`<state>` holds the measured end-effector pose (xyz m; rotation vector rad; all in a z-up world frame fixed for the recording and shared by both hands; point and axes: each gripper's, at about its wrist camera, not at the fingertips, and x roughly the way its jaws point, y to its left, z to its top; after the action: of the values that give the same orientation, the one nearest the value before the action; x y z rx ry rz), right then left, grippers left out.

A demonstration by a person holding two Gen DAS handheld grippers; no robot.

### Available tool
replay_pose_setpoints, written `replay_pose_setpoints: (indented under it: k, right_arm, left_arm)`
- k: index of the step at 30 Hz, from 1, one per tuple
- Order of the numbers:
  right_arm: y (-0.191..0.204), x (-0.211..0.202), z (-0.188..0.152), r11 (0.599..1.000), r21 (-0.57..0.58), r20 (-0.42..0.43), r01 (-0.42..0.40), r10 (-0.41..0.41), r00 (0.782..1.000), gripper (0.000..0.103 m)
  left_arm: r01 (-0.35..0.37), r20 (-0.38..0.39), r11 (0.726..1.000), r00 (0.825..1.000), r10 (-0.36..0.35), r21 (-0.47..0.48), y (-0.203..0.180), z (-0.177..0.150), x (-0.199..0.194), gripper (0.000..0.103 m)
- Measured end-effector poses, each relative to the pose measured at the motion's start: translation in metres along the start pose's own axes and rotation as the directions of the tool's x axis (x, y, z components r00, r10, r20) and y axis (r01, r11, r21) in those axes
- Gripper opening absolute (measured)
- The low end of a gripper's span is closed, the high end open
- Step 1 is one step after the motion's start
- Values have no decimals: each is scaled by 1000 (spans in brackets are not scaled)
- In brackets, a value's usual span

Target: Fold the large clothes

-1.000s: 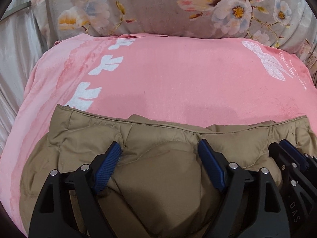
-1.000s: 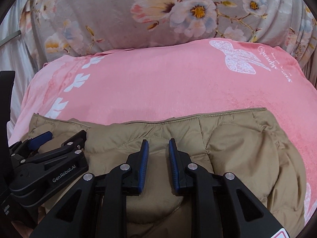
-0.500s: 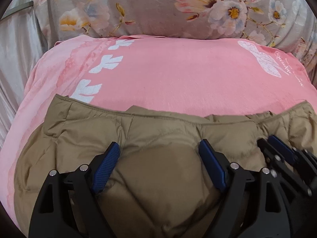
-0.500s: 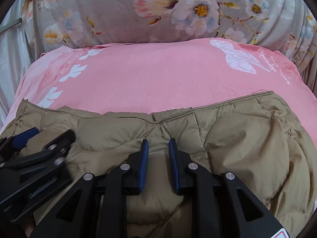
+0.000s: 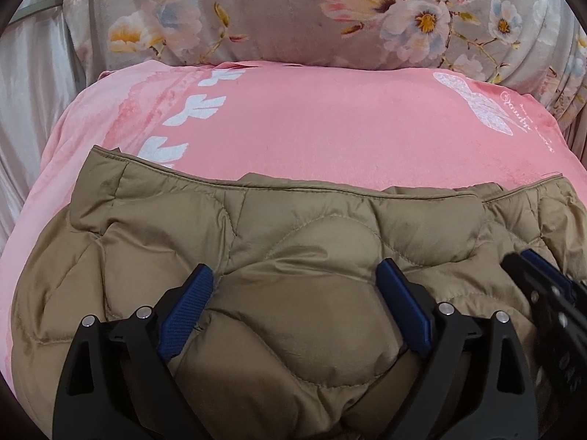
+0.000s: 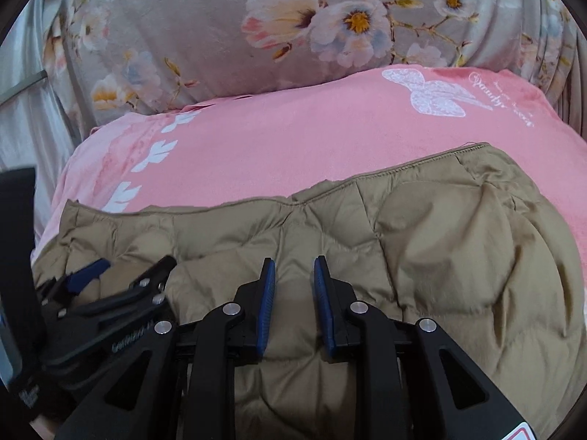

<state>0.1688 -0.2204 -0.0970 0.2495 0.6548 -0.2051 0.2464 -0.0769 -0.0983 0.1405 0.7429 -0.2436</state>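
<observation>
A: Surface?

B: Bed, covered by a pink blanket [image 5: 330,124] with white leaf prints down its left side and a white butterfly with script at far right. Plush, mostly smooth.

A: Behind it?

B: Grey floral quilt or pillow [image 5: 279,11] bunched along the far edge of the blanket, big pink and white flowers. Pale silky curtain-like fabric [image 5: 25,84] hangs at the far left. Nothing more of the room shows.

A: Task item?

B: Tan quilted puffer jacket [image 5: 293,256], lying on the near part of the pink blanket. Its stitched edge runs across both views; blanket bare beyond it. Right end mounds up in the right wrist view [image 6: 458,242].

A: Left tool?

B: Left tool [image 5: 293,293] is wide, jaws opening, a puffy fold of jacket bulging between the blue pads. Pads look just at the fabric's sides, not squeezing. Also seen low left in the right wrist view [image 6: 110,278].

A: Right tool?

B: Right tool [image 6: 293,289] is narrow, small gap between the pads, jacket fabric visible in the gap. Cannot tell whether it pinches a layer or just sits over it. Its tip shows at the right edge of the left view [image 5: 543,275].

A: Spacing?

B: Side by side, near each other, both over the jacket's near half.
</observation>
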Motion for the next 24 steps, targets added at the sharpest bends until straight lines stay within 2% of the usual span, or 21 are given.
replay_pose_setpoints:
  k: [10,24]
  right_arm:
    - [15,10,-5,992,-88,-2,93,-94,996,22]
    - [23,16,-7,979,-130,-3,155,-157,988,23]
  left_arm:
    - [-6,-4,1000,1000,6,1,-1,1,2,89]
    - [13,3,1000,1000,-12,-14,1,-1,2,90]
